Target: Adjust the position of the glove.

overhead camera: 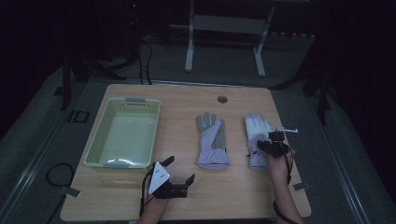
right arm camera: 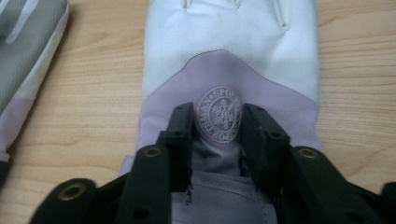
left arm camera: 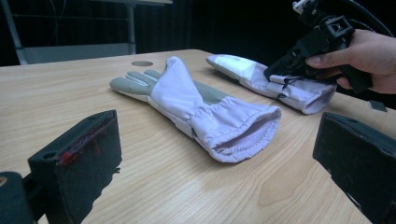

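Presently: right gripper [right arm camera: 217, 123], fingers [right arm camera: 180, 135] parted astride right glove [right arm camera: 229, 60] cuff; left gripper [overhead camera: 180, 170] released, beside basket [overhead camera: 100, 140]; second glove [overhead camera: 212, 140] between, on bench [overhead camera: 233, 196]

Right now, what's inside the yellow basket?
The basket looks empty: the high view shows only its pale bare floor. The near wall hides a thin strip of floor just behind it, so something small and flat there couldn't be seen.
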`<state>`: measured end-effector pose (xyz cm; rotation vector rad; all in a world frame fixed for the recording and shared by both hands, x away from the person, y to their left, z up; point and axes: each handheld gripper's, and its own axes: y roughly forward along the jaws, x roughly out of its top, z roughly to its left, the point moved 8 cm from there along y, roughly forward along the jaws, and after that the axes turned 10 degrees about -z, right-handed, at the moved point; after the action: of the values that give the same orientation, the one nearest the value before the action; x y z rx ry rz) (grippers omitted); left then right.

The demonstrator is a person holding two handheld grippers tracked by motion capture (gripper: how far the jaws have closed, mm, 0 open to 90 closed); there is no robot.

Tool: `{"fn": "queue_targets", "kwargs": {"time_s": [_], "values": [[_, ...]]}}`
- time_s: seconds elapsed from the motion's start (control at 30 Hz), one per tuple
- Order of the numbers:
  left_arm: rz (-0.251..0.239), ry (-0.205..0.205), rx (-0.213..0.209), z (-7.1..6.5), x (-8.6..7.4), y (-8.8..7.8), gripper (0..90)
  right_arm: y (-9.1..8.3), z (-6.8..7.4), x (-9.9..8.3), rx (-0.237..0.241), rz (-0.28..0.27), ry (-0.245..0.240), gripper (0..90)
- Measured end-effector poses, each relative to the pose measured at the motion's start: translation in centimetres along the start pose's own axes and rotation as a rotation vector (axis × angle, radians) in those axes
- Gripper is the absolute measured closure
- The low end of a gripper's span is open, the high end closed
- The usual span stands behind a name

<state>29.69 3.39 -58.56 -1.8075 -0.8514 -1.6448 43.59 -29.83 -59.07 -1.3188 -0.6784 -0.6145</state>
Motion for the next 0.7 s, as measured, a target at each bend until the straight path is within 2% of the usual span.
{"fn": "queue_targets", "kwargs": {"time_s": [0.07,0.13,0.27,0.43,0.47,0.5,0.53,0.57,0.7], "values": [[-0.001,-0.004,0.000,0.0,0.0,0.0,1.1,-0.1,-0.1,0.1,0.006,0.005,-0.001,59.7],[-0.002,-0.003,0.001,0.0,0.0,0.0,1.1,-0.4,-0.1,0.4,0.006,0.007,-0.024,56.5],[-0.006,-0.004,0.000,0.0,0.0,-0.1,1.1,-1.0,0.1,1.1,0.023,0.016,-0.105,52.5],[-0.006,-0.010,0.000,0.1,0.0,-0.1,1.1,-1.7,-0.5,2.2,0.105,0.005,-0.182,52.6],[-0.006,-0.010,0.000,0.1,0.0,-0.1,1.1,-1.8,-0.7,2.5,0.129,0.002,-0.214,52.5],[-0.006,-0.010,0.000,0.1,0.0,-0.1,1.1,-1.8,-0.7,2.5,0.129,0.002,-0.214,52.5],[-0.008,-0.010,0.001,0.1,0.0,-0.1,1.1,-1.9,-0.9,2.6,0.144,0.003,-0.245,53.0],[-0.009,-0.009,0.001,0.1,0.0,-0.1,1.1,-2.1,-1.1,2.7,0.185,0.004,-0.280,53.1],[-0.012,-0.013,0.002,0.1,0.1,-0.1,1.1,-2.3,-1.9,3.0,0.215,0.005,-0.316,53.3]]}}
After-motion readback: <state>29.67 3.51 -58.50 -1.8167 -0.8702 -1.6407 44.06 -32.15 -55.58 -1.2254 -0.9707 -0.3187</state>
